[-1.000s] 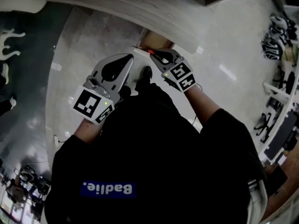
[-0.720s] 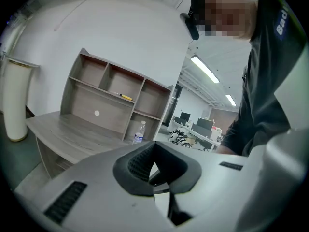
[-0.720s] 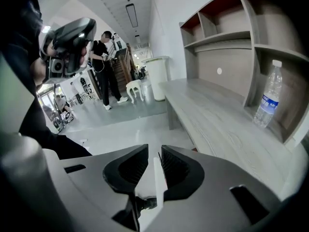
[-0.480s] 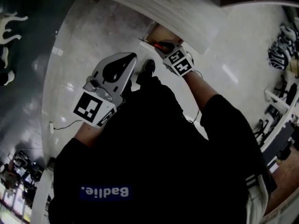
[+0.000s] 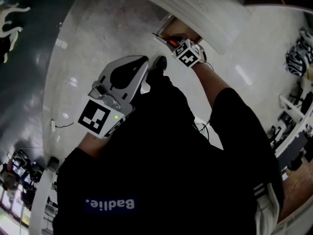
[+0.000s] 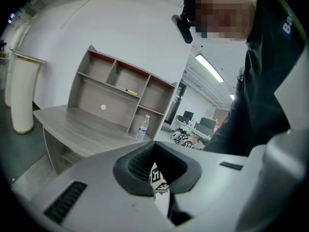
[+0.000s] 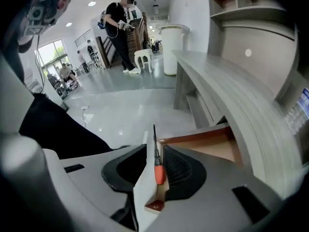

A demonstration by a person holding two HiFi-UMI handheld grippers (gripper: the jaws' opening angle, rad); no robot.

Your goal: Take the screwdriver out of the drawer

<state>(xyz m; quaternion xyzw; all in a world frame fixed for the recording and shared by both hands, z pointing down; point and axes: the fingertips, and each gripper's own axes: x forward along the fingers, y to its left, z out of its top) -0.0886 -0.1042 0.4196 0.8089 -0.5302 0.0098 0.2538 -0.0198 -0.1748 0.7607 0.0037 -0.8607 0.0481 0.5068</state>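
The screwdriver (image 7: 159, 173) has an orange handle and a thin dark shaft. It lies along the inside of the white front panel (image 7: 144, 180) of the open wooden drawer (image 7: 212, 146) under the desk (image 7: 227, 91). My right gripper (image 7: 154, 148) points steeply down over that panel. Its jaws have just been opening and now stand open on either side of the screwdriver, and the pads do not press on it. The head view shows the right gripper (image 5: 173, 40) at the drawer (image 5: 168, 26). My left gripper (image 5: 143, 62) hangs shut and empty above the floor, its tips (image 6: 153, 145) meeting.
A shelf unit (image 6: 120, 88) and a water bottle (image 6: 140, 128) stand on the desk top. A tall white cylinder (image 7: 169, 42) stands at the desk's far end. People (image 7: 118, 23) are far off. My shoe (image 5: 159, 62) is on the glossy floor just before the drawer.
My right gripper has dropped from in front of the desk edge down to the drawer, its jaws wider apart. The left gripper has sunk a little.
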